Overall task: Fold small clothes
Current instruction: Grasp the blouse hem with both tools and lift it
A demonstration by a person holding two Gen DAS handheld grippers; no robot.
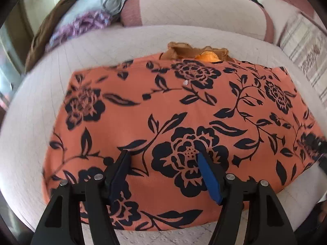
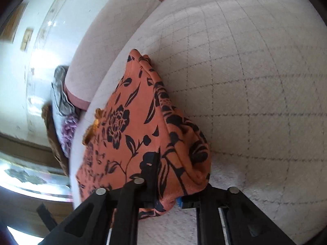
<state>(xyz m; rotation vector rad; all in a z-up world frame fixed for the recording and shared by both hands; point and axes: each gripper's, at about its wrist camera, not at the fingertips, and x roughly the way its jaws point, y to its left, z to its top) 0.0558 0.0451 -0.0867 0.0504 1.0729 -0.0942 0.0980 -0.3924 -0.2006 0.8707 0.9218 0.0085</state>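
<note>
Item: orange floral garment (image 1: pixel 163 110), salmon-orange cloth printed with black roses and leaves, spread flat on the pale quilted sofa seat (image 1: pixel 114 47), long axis running side to side across the left wrist view, over a tan-and-orange piece (image 1: pixel 196 53) showing at its far edge. Right gripper (image 2: pixel 163 185) is clenched on the garment's right end, which rises as a bunched, peaked fold. Left gripper (image 1: pixel 163 161) hangs released above the near middle, pads clear of cloth.

quilted white bedspread (image 1: pixel 122 47), pink-trimmed pillow (image 1: pixel 184 4), striped pillow (image 1: pixel 302 47).
</note>
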